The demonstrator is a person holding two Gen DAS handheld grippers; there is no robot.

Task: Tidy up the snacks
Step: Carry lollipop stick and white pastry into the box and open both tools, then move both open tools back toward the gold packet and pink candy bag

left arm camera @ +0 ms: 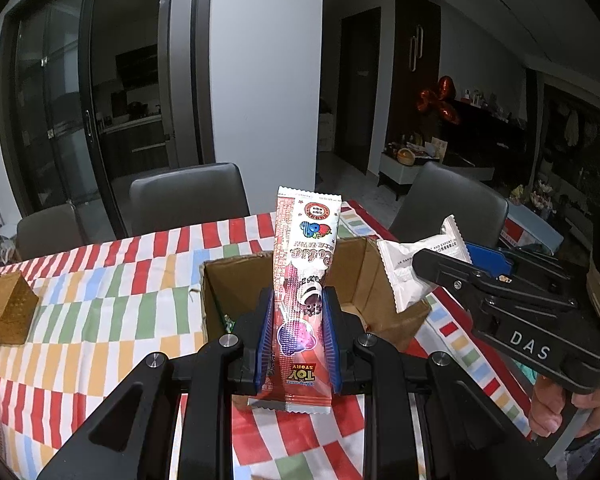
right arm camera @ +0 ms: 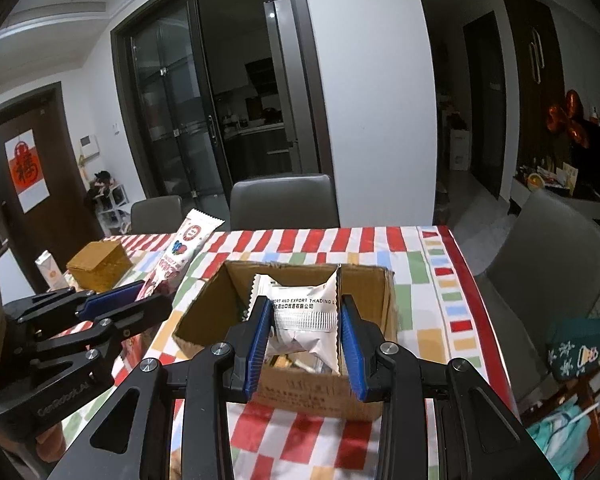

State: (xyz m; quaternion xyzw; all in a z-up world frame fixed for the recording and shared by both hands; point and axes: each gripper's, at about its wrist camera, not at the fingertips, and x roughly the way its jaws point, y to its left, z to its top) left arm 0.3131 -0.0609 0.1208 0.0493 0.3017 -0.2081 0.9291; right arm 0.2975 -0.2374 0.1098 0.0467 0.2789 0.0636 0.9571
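A long red and pink snack packet (left arm camera: 305, 248) stands upright between the blue pads of my left gripper (left arm camera: 298, 308), which is shut on its lower half. Behind it sits an open cardboard box (left arm camera: 220, 280) on the striped tablecloth. In the right wrist view my right gripper (right arm camera: 305, 305) is shut on a white pillow packet (right arm camera: 300, 320), held over the cardboard box (right arm camera: 300, 392), which has some snacks at its bottom. The right gripper (left arm camera: 432, 266) with the white packet (left arm camera: 408, 276) hovers at the box's right edge. The left gripper (right arm camera: 140, 294) and long packet (right arm camera: 188, 244) are left of the box.
A golden woven box (right arm camera: 98, 264) and a small carton (right arm camera: 50, 272) stand at the table's far left. Grey chairs (right arm camera: 284, 200) line the far side. Another chair at the right holds a dark green pouch (right arm camera: 584, 344). The table's right edge (right arm camera: 472, 292) runs close to the box.
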